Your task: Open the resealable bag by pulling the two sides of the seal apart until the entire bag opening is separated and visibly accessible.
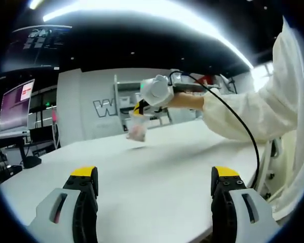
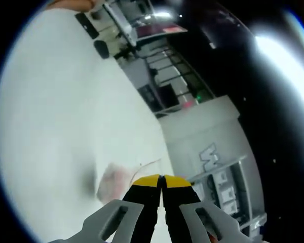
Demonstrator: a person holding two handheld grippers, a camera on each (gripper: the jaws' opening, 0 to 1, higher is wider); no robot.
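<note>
One bag (image 1: 137, 128) hangs lengthwise downward over the table (image 1: 157, 177), right tongs (image 2: 161, 179) clenched on its top, left tongs (image 1: 154, 185) released

**What things look made of**

The table (image 1: 157, 167) is smooth, white and matt. The bag (image 1: 137, 127) is thin clear plastic with something pink inside. The left gripper (image 1: 154, 188) has grey plastic jaws with yellow tips. The sleeve (image 1: 263, 109) is soft white cloth. The cable (image 1: 238, 121) looks like black rubber.
</note>
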